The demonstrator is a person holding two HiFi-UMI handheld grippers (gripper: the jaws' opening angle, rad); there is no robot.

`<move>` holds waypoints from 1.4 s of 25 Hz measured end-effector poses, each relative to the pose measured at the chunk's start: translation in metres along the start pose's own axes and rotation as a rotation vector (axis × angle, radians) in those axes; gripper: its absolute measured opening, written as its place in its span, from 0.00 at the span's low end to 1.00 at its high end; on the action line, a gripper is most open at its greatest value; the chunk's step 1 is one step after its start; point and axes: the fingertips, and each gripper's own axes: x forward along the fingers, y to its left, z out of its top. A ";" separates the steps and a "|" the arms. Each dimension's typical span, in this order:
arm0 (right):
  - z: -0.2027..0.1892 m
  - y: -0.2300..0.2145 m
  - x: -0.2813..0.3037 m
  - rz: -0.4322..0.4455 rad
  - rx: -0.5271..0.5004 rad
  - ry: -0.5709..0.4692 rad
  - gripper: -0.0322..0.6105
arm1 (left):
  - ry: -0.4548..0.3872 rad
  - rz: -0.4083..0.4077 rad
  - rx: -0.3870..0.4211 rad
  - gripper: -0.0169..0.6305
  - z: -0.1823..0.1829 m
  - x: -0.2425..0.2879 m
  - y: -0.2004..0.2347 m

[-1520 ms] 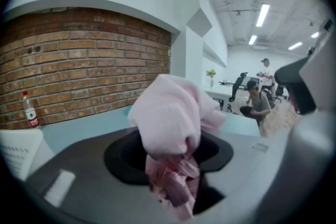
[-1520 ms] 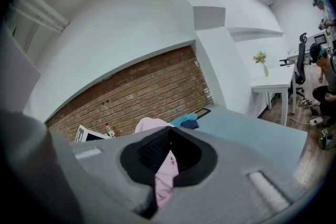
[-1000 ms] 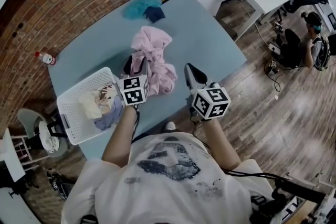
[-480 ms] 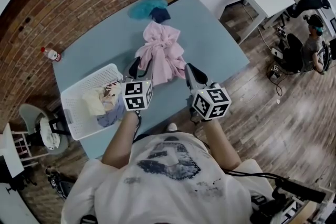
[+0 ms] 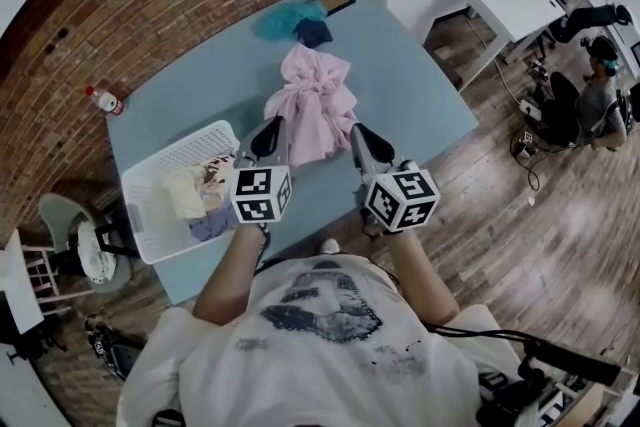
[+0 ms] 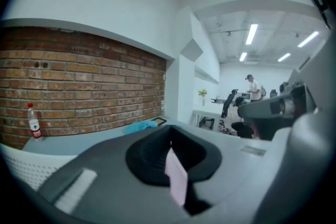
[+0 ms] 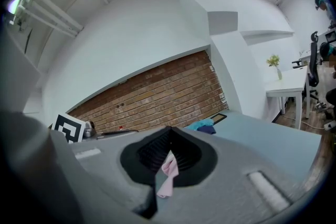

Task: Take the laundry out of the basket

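Left gripper and right gripper are each clamped on the near edge of the pink garment, which stretches away from them just right of the white laundry basket, the left gripper nearer that basket's leftover laundry.

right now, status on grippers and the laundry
Left gripper shut on pink garment. Right gripper shut on it too. Garment out over table; more clothes in basket. Nothing in the way.

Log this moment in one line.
left gripper: shut on pink garment | right gripper: shut on pink garment | pink garment: over table | laundry basket: clothes inside
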 end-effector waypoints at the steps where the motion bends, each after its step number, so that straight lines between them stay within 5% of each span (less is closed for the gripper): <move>1: 0.000 0.001 0.000 0.001 -0.001 0.000 0.05 | 0.004 -0.006 -0.001 0.01 -0.001 -0.001 0.000; 20: 0.000 0.014 0.003 -0.007 -0.009 -0.003 0.05 | 0.002 -0.081 -0.038 0.01 0.004 -0.009 0.000; 28: 0.002 0.040 0.018 0.032 -0.018 -0.005 0.05 | 0.019 -0.045 0.010 0.01 0.015 -0.032 0.022; 35: -0.007 0.109 0.051 0.127 -0.042 0.010 0.05 | 0.014 0.039 -0.001 0.01 0.015 -0.083 0.085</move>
